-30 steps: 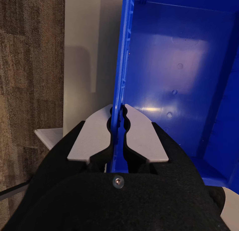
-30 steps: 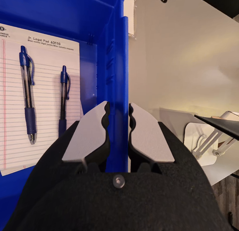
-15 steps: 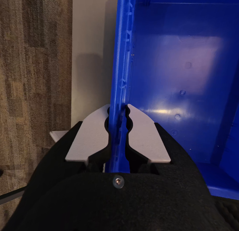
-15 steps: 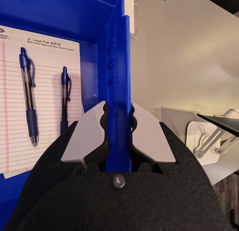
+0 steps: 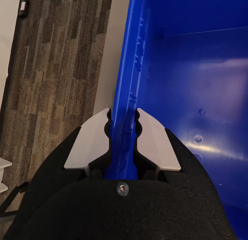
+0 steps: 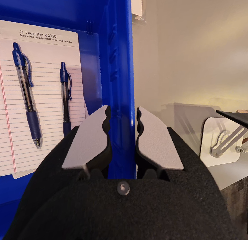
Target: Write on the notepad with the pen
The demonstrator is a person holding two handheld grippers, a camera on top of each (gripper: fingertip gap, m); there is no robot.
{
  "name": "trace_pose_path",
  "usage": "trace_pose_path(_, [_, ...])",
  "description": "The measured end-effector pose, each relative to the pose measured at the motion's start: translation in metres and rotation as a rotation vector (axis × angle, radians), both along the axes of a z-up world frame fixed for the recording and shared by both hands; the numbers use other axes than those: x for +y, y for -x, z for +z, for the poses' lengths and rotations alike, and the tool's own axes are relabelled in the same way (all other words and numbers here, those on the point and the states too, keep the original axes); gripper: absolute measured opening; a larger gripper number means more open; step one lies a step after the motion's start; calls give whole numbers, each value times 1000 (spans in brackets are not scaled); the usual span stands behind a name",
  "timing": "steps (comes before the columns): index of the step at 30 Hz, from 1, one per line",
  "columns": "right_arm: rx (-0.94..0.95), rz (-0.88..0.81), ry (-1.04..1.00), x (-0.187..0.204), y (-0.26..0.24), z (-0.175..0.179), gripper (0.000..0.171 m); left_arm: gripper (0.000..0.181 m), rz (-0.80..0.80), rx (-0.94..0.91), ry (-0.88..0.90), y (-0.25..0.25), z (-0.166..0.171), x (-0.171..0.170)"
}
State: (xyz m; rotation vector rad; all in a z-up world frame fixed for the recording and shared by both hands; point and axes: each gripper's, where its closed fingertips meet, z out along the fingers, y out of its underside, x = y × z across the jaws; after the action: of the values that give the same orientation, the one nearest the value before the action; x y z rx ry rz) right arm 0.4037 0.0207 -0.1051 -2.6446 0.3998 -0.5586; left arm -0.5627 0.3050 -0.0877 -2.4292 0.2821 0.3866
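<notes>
Right wrist view: right gripper (image 6: pixel 123 109) straddles the glossy blue bin (image 6: pixel 120 58) wall, jaws parted.
Left of it, two pens (image 6: pixel 26 93) lie on the lined notepad (image 6: pixel 47 112); left gripper (image 5: pixel 122 110), likewise released, straddles the opposite wall beside mottled carpet (image 5: pixel 53 72).

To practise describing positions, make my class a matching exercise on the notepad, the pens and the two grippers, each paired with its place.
Things:
1. notepad
2. pens
3. left gripper
4. right gripper

Places:
a. astride the right wall of the bin
b. on the notepad
c. on the bin floor
d. astride the left wall of the bin

Pairs: 1-c, 2-b, 3-d, 4-a.
</notes>
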Motion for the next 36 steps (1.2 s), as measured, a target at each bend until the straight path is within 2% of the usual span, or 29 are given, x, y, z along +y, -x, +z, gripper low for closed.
trace_pose_path(7, [57, -1, 35, -6, 3, -6, 37, 34, -9, -7, 4, -1, 0, 0])
trace_pose_path(12, [277, -1, 69, -10, 16, -16, 35, 35, -48, 24, 133, 0, -3, -6])
trace_pose_path(18, [497, 10, 112, -16, 24, -19, 29, 20, -81, -212, 358, -8, -10, -14])
trace_pose_path(21, [528, -2, 148, -21, 23, -24, 22, 8, -106, -242, 426, -10, -17, -19])
trace_pose_path(22, [540, 7, 139, -20, 25, -24, 9, 5, -109, -283, 435, -15, -17, -20])
trace_pose_path(23, [547, 18, 134, -19, 28, -23, 6, 5, -114, -327, 440, -20, -17, -21])
trace_pose_path(26, [552, 22, 133, -19, 28, -23, 6, 5, -181, -364, 442, -36, -17, -27])
trace_pose_path(36, [571, 45, 137, -13, 50, -23, 6, 6, -273, -296, 479, -109, -18, -63])
